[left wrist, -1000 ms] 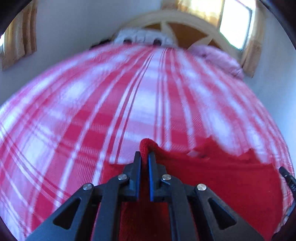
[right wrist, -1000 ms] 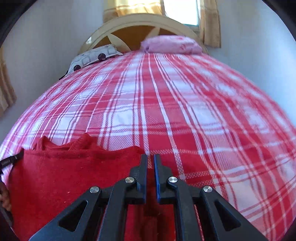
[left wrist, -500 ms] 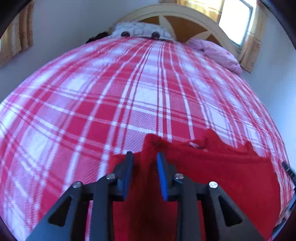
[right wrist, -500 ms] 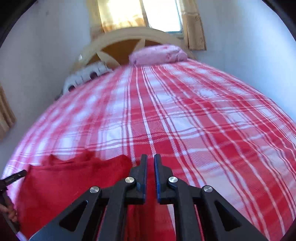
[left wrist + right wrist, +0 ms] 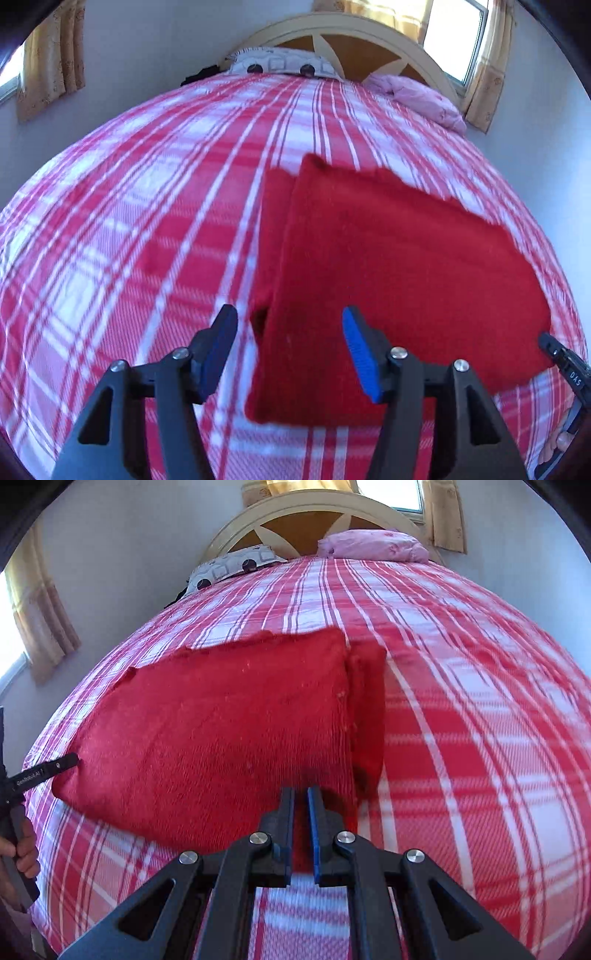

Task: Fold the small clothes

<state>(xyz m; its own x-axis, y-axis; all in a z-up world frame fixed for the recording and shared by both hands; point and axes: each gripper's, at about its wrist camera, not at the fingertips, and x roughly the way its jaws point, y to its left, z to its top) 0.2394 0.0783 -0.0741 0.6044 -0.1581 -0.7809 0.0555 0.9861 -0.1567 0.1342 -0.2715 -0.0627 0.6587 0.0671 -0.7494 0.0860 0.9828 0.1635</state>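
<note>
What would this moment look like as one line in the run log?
step: fold red cloth | left tongs: open, above cloth's near left corner | right tongs: shut on cloth's near edge | cloth: folded on plaid bed

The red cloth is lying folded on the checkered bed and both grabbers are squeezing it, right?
Not quite. The left gripper has its fingers wide open in the left wrist view, holding nothing. The red cloth does lie folded on the checkered bed, and the right gripper looks shut on its near edge.
</note>
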